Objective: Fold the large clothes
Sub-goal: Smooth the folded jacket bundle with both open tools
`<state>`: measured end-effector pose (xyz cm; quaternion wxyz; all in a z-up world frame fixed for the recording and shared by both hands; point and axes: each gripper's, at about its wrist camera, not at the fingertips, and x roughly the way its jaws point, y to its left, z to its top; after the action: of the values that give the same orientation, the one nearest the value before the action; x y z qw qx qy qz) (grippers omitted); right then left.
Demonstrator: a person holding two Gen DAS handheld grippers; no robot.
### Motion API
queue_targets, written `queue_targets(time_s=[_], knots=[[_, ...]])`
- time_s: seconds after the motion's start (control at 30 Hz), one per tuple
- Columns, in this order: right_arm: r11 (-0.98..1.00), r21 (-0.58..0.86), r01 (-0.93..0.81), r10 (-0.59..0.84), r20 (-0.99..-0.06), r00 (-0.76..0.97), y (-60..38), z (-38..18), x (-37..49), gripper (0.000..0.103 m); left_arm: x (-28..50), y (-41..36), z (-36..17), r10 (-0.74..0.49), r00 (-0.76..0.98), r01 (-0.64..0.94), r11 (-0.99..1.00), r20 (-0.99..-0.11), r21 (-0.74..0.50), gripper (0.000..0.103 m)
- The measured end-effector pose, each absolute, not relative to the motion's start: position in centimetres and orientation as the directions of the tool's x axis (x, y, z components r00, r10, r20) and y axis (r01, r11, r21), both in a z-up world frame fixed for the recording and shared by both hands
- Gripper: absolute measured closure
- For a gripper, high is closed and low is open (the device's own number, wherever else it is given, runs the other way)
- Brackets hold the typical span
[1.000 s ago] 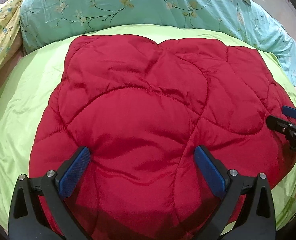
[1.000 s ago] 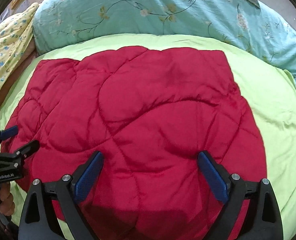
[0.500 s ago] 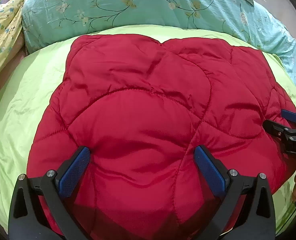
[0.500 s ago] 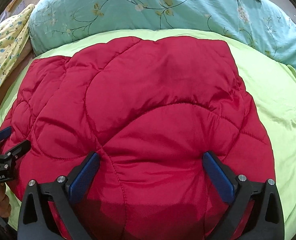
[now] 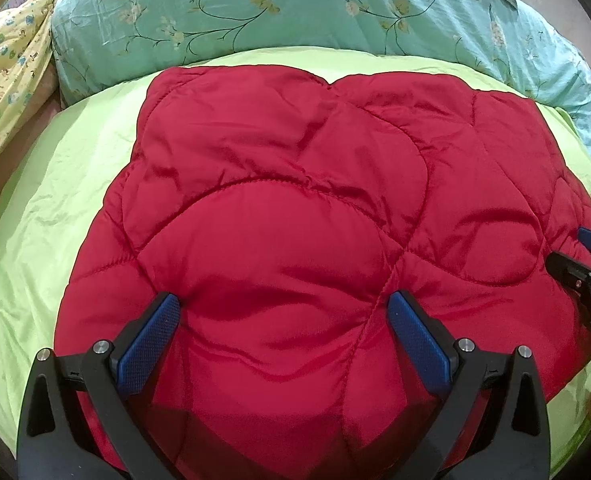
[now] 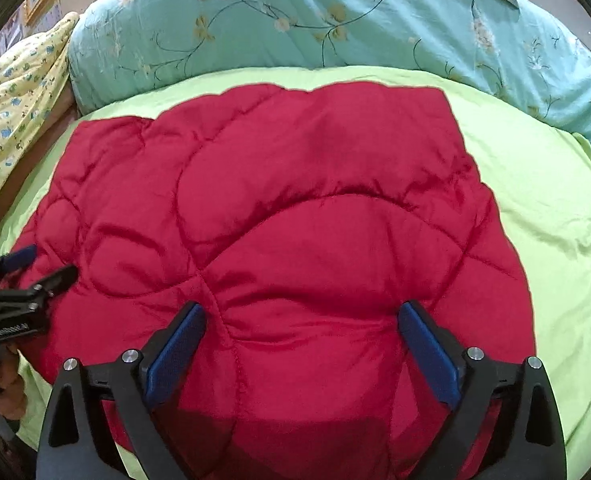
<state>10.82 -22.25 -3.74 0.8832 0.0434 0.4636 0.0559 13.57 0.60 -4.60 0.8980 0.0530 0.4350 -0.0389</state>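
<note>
On the lime-green sheet (image 5: pixel 55 240) lies the red quilted garment (image 5: pixel 295 220), spread flat, bare sheet showing along its left, far and right edges. The left gripper (image 5: pixel 281 320) and right gripper (image 6: pixel 301 330) both hover over its near part, jaws spread wide, holding nothing. The near hem is hidden behind the grippers. A teal floral duvet (image 6: pixel 335 20) bounds the far side.

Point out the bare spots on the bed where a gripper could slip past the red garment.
Bare green sheet lies between the red quilted garment and the yellow printed cloth; a wider strip runs from the garment to the teal floral bedding. The near edge is crowded: left gripper, right gripper.
</note>
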Motion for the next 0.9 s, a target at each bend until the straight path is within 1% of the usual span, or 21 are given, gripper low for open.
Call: queue_targets(time_s=[0.13,0.33,0.57,0.77,0.9], knots=[[0.991,0.123,-0.059,0.135,-0.817,0.561,-22.1,-4.0,11.1,0.003,13.4,0.7,-4.3,-0.024,0.616,0.112,0.992,-0.788,0.057,0.0],[0.991,0.117,-0.064,0.132,-0.818,0.56,-22.1,-3.9,11.5,0.003,10.3,2.0,-2.7,-0.086,0.624,0.136,0.991,-0.777,0.0,0.0],[0.993,0.106,-0.057,0.12,-0.82,0.56,-21.9,-4.1,11.3,0.003,12.0,2.1,-4.4,-0.097,0.617,0.144,0.99,-0.781,-0.009,0.0],[0.993,0.108,-0.052,0.118,-0.823,0.555,-21.8,-3.9,11.4,0.003,12.1,2.0,-4.4,-0.094,0.617,0.145,0.989,-0.782,-0.005,0.0],[0.991,0.133,-0.035,0.13,-0.818,0.56,-22.1,-2.7,10.8,0.004,11.4,2.3,-3.6,-0.105,0.607,0.15,0.989,-0.787,-0.017,0.0]])
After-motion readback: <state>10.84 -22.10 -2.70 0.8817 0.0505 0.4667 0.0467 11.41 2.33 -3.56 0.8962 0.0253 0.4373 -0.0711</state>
